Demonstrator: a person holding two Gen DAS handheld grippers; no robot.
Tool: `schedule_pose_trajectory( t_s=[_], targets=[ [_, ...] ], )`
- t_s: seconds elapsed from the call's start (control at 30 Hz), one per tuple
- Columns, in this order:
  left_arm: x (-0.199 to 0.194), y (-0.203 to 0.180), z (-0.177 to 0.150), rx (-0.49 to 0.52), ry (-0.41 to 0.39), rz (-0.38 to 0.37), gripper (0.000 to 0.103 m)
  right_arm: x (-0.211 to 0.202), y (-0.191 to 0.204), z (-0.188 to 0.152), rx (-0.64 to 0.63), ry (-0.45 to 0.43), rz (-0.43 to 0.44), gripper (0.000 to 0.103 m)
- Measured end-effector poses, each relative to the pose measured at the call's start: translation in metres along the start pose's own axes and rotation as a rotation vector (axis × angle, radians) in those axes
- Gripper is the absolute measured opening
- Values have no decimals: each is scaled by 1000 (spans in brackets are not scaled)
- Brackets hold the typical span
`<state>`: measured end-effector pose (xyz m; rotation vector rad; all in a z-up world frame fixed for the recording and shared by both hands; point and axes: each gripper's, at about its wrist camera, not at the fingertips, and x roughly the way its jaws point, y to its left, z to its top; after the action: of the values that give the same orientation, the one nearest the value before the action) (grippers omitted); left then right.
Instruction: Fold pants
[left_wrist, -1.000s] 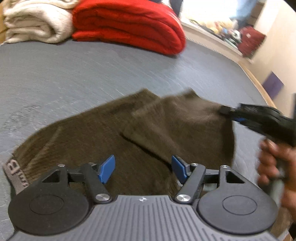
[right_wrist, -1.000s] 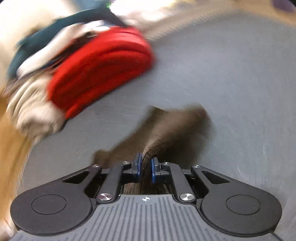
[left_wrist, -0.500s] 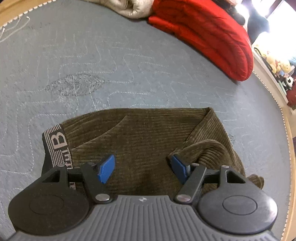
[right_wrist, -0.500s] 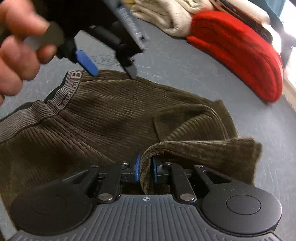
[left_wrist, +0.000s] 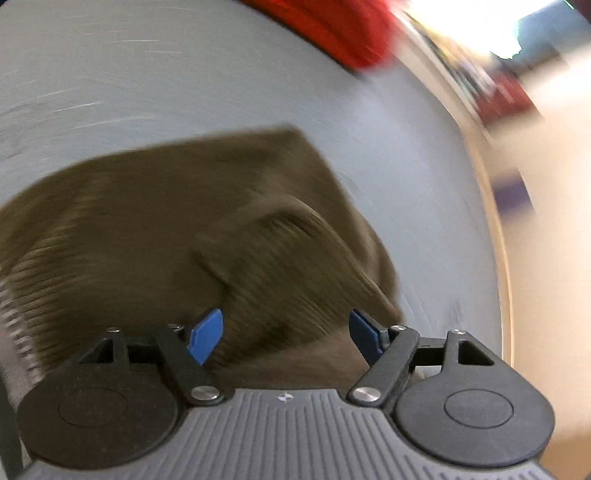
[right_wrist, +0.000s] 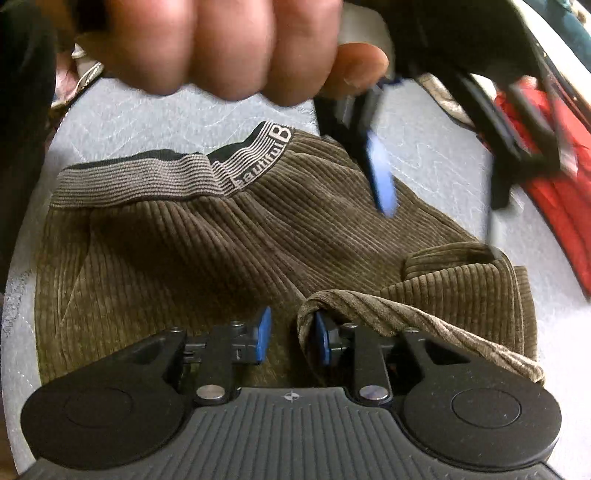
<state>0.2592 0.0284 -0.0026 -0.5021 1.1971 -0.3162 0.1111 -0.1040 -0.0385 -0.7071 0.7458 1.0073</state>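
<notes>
— Since a second ago the right tongs (right_wrist: 290, 338) carried the leg end over onto the brown corduroy pants (right_wrist: 207, 251); now they are opening, the hem draped over one pad, no longer pinched.

— And the left tongs (left_wrist: 286, 338)?

— Spread wide and opening further, empty, hovering above the far-right fold. The pants lie on the grey bed (left_wrist: 184, 74), waistband (right_wrist: 177, 177) far left, long axis left to right.

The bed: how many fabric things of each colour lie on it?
Brown: 1, the corduroy pants.
Red: 1, a folded blanket.
Cream: 1, a bundle behind it, mostly hidden.
Total: 3.
</notes>
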Motion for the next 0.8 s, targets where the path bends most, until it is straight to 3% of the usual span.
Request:
schedule_pose_trajectory(
  t_s=[0.13, 0.3, 0.43, 0.53, 0.6, 0.63, 0.7, 0.73, 0.77, 0.8],
  targets=[
    [17, -25, -16, 136, 71, -60, 80, 0, -2, -2, 2, -8, 5, 29],
    [23, -30, -19, 149, 91, -78, 79, 0, 1, -3, -10, -13, 9, 30],
    [19, -34, -17, 164, 89, -140, 79, -3, 2, -7, -22, -10, 12, 30],
    [25, -45, -21, 215, 109, -143, 79, -5, 4, -4, -33, -9, 15, 30],
    [29, -49, -25, 250, 114, -106, 76, -4, 5, -5, -38, -14, 17, 30],
    [30, -49, -27, 271, 109, -79, 69, -4, 5, -4, -39, -16, 21, 29],
    [32, -50, -28, 294, 106, -47, 40, -8, 5, -3, -37, -28, 30, 28],
    [32, -50, -29, 310, 103, -25, 13, -7, 4, -3, -36, -34, 30, 28],
    [32, -50, -28, 324, 91, -1, 3, -8, 4, -2, -34, -35, 27, 28],
    [29, -49, -27, 336, 69, 31, 0, -8, 3, -2, -30, -35, 28, 27]
  ],
)
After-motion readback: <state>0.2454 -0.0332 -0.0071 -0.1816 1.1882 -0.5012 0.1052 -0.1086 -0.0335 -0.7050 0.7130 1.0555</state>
